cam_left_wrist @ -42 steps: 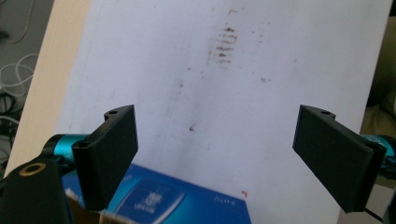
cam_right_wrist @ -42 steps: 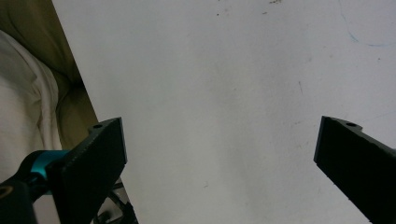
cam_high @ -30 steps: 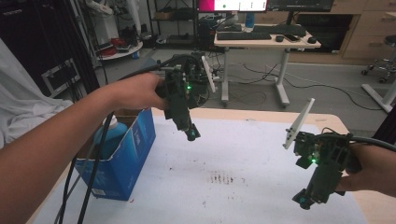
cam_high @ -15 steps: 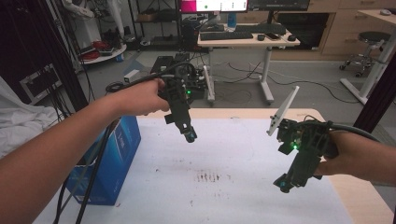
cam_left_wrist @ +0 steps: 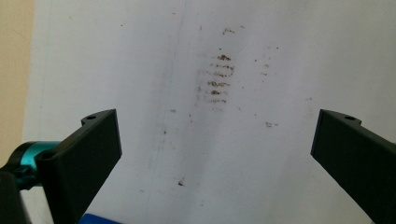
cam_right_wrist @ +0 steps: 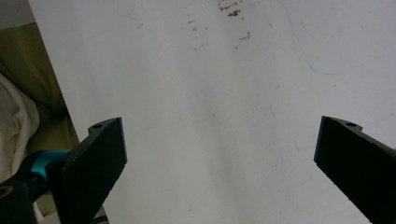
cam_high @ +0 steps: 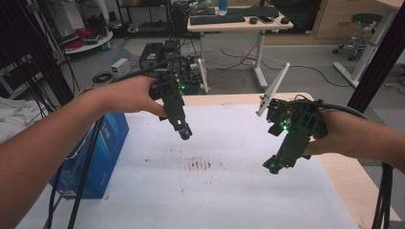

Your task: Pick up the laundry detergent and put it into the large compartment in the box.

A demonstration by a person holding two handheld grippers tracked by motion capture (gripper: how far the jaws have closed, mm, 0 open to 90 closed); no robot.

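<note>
Both of your grippers hang in the air above the white sheet (cam_high: 229, 186) that covers the surface. The left gripper (cam_high: 184, 134) has its jaws spread wide with nothing between them, and the right gripper (cam_high: 271, 167) is just as wide open and equally empty. The nearest thing to either is the patch of brown stains (cam_high: 200, 165) near the middle of the sheet, lying between the two grippers and apart from both. The blue box (cam_high: 102, 152) stands at the left edge of the sheet, well away from the jaws.

This looks like a moment of getting into position, so keep both grippers level and unhurried. Before lowering either one, centre the stains between its jaws, as in the left gripper view (cam_left_wrist: 219, 79), and mind the cables (cam_high: 83, 176) trailing beside the box.
</note>
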